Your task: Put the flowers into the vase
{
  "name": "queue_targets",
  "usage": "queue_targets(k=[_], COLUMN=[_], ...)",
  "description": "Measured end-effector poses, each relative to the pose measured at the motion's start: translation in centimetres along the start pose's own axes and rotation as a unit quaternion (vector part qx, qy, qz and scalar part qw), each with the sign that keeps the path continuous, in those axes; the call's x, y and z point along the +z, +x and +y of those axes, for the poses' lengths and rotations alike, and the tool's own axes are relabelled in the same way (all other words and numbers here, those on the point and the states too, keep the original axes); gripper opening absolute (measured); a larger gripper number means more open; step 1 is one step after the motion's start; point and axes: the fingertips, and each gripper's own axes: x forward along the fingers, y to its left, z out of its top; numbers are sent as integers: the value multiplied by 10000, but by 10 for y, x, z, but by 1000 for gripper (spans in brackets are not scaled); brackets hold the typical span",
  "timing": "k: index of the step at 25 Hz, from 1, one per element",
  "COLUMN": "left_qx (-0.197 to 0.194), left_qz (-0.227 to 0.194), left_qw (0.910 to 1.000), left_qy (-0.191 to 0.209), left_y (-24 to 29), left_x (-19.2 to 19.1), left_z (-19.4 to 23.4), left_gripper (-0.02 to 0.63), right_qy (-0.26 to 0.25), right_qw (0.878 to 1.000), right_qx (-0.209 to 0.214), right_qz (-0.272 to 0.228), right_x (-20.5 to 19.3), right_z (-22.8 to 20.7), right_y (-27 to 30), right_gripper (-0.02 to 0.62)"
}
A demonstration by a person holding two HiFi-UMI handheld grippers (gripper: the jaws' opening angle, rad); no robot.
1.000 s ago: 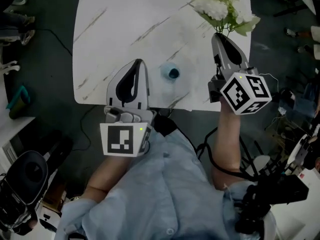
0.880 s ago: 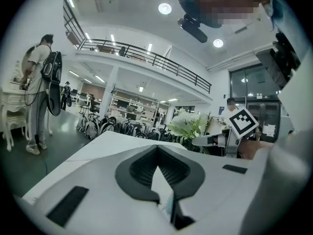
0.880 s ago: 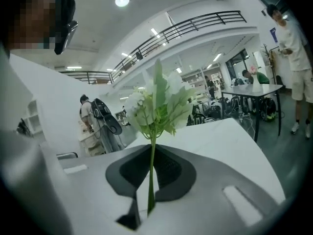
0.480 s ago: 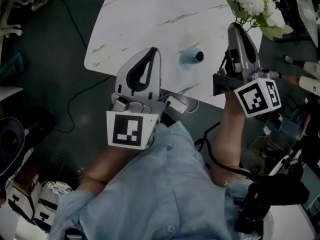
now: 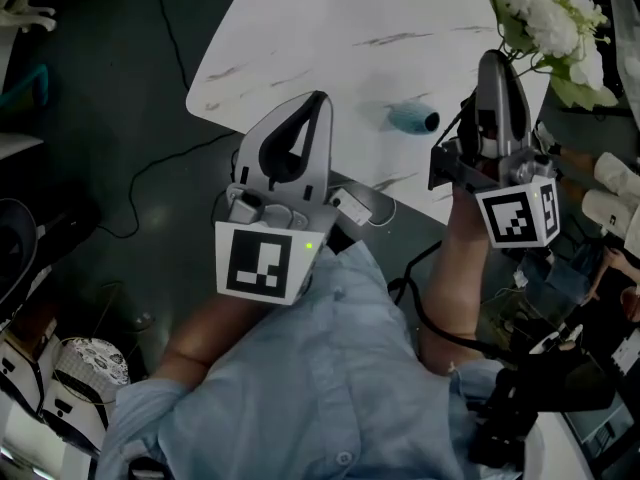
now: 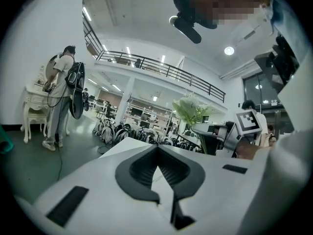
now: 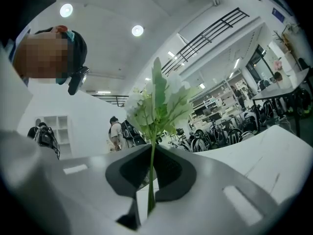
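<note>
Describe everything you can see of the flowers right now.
The flowers are a small bunch of white blooms with pale green leaves on a thin green stem, and they look artificial. The right gripper is shut on the stem, which runs up between its jaws, with the blooms standing past the tips. The bunch is held up near the right edge of the table, apart from the blue vase.

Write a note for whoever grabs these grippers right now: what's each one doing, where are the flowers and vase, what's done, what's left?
Right gripper: fingers shut on the stem of the flowers, held up over the table's right side.
Left gripper: fingers shut, empty, over the table's near edge.
Vase: small, blue, on the table between the grippers.
Done: flowers picked up.
Left: bring the stem to the vase, slide it in, let go.
</note>
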Motion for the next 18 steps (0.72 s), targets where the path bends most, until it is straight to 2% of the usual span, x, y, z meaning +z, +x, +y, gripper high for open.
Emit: queue_targets(k=[6, 18], left_qx=[22, -6], left_qz=[90, 310], left_qw=[10000, 9995], left_qy=[-10, 7], left_y=[1, 17], left_x=[5, -9], left_z=[2, 1], left_gripper=[5, 5], right_qy=[62, 20], right_qw=[9999, 9970], right_qx=[72, 497], right_qz=[-129, -600], right_x=[0, -5], right_z=[1, -4], right_y=[0, -8], right_gripper=[9, 9])
